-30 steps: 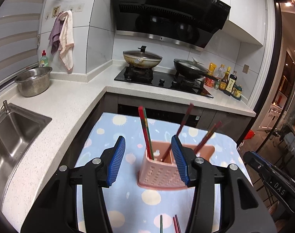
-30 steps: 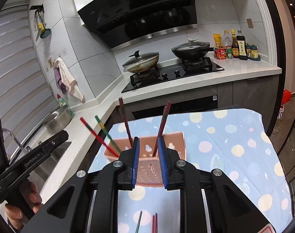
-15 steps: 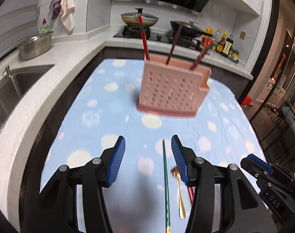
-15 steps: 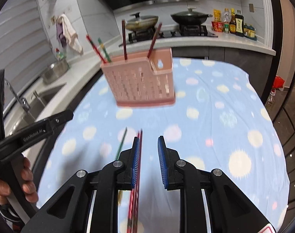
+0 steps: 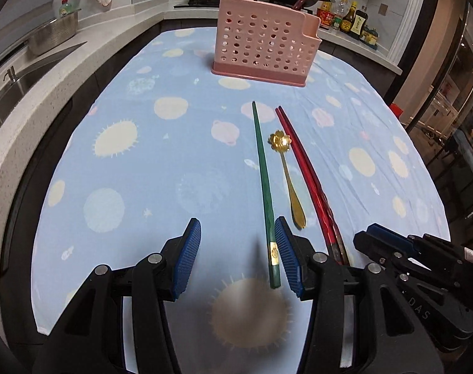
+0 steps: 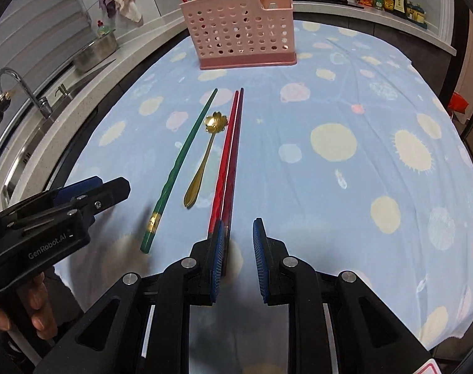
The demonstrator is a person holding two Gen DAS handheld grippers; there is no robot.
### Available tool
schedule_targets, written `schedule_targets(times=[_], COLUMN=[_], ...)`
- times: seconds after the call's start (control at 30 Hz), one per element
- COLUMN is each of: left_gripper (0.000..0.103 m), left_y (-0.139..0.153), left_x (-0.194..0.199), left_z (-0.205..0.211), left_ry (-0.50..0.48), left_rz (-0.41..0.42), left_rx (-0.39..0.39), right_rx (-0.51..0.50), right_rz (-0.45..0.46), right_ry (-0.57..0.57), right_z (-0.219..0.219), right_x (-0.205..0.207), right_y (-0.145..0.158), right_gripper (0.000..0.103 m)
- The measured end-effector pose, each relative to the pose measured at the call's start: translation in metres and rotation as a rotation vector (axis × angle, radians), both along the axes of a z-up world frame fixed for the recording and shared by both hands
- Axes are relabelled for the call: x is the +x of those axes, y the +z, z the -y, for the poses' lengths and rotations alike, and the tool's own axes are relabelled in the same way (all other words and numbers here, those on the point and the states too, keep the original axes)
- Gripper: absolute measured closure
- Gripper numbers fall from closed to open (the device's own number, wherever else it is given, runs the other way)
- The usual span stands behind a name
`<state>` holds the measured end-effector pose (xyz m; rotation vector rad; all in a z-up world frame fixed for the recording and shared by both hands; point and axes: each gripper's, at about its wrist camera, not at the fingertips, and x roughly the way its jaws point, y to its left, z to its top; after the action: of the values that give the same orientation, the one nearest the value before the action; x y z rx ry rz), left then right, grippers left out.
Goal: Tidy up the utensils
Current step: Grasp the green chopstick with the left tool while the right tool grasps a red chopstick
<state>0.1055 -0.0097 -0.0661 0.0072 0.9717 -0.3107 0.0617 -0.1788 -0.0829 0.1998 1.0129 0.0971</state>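
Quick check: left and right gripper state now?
Left gripper: open, green chopstick lying between its jaws, ungripped.
Right gripper: open, empty, beside red chopsticks.

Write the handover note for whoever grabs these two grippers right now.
Left gripper: jaws open, empty, low over the near end of the green chopstick.
Right gripper: jaws narrowly open, empty, at the near end of the red chopsticks.
On the cloth: green chopstick, gold spoon, red chopsticks, side by side.
Done: several chopsticks stand in the pink holder.
Left: put these in the holder too.
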Motion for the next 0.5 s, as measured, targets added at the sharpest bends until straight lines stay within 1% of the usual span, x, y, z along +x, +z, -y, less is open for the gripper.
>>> schedule_targets(times=[0.13, 0.5], left_gripper=[0.056, 0.056], left_y=[-0.0053, -0.0094], left_x=[-0.0075, -0.0113], left_z=[0.0021, 0.0085], left_ry=[-0.004, -0.027], left_rz=[-0.01, -0.023], left_rx=[0.002, 0.005], right_rx=[-0.007, -0.025], right_rz=[-0.004, -0.026], right_ry=[0.013, 0.026], right_z=[-0.0042, -0.0093], right_x=[-0.0017, -0.0005], right_y=[-0.0019, -0.0093], right_gripper=[0.083, 0.083])
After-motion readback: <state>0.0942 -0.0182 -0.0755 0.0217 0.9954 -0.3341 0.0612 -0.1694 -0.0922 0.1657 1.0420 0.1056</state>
